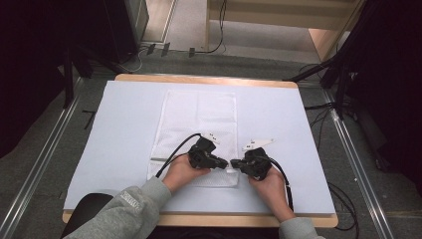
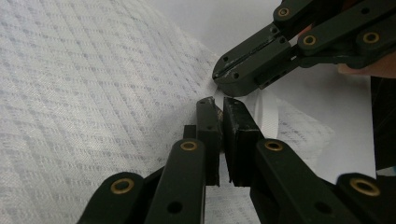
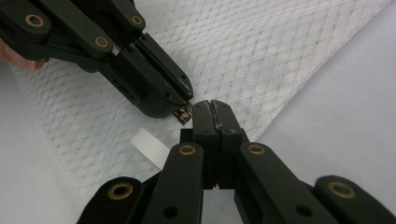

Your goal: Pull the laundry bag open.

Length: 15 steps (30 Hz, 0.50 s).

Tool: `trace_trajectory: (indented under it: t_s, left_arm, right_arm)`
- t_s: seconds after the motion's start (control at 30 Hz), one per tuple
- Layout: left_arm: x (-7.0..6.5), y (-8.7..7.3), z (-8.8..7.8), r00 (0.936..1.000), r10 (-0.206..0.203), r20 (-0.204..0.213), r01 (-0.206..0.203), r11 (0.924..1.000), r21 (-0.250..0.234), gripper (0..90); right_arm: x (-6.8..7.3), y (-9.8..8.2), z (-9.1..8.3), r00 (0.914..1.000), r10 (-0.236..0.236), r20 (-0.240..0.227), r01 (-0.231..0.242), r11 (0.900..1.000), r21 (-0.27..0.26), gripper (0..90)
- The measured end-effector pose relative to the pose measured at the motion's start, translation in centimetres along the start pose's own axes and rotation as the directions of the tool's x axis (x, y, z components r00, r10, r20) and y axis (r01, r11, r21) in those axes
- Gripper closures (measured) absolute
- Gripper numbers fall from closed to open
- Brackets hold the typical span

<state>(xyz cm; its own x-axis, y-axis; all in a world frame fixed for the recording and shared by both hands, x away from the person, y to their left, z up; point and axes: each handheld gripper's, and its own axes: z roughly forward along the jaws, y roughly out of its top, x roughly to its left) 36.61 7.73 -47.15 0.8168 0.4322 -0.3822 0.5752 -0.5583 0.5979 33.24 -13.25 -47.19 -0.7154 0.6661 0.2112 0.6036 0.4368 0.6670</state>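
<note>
I have both grippers at the near edge of the white towel [image 1: 199, 124] — left gripper [image 2: 218, 103] closed on the cloth, right gripper [image 3: 213, 105] pinching its hem. Towel lies flat; folding not yet started, I judge.

Even, soft overhead light brightens the white table cover [image 1: 124, 124]; the room's corners fall dark. Both gripper views stay sharp on the mesh cloth [image 3: 280, 56], near jaw links blurring slightly
</note>
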Motion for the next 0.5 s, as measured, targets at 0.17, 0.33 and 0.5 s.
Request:
trace_trajectory:
  t_s: [0.17,0.33,0.5]
  left_arm:
    - [0.5,0.1,0.0,0.9985,-0.047,0.028,0.047,0.9989,-0.005,87.6]
    - [1.1,0.2,-0.1,0.9913,-0.115,0.063,0.115,0.9933,0.013,87.9]
    - [1.3,0.2,-0.2,0.9863,-0.141,0.086,0.138,0.9898,0.033,88.1]
  right_arm:
    - [0.0,-0.1,0.0,0.9999,-0.013,-0.003,0.013,1.000,-0.004,90.0]
    - [0.1,-0.3,0.0,0.9982,-0.059,0.003,0.059,0.998,-0.019,90.0]
    - [0.0,-0.5,0.0,0.9979,-0.064,-0.005,0.064,0.998,-0.026,90.0]
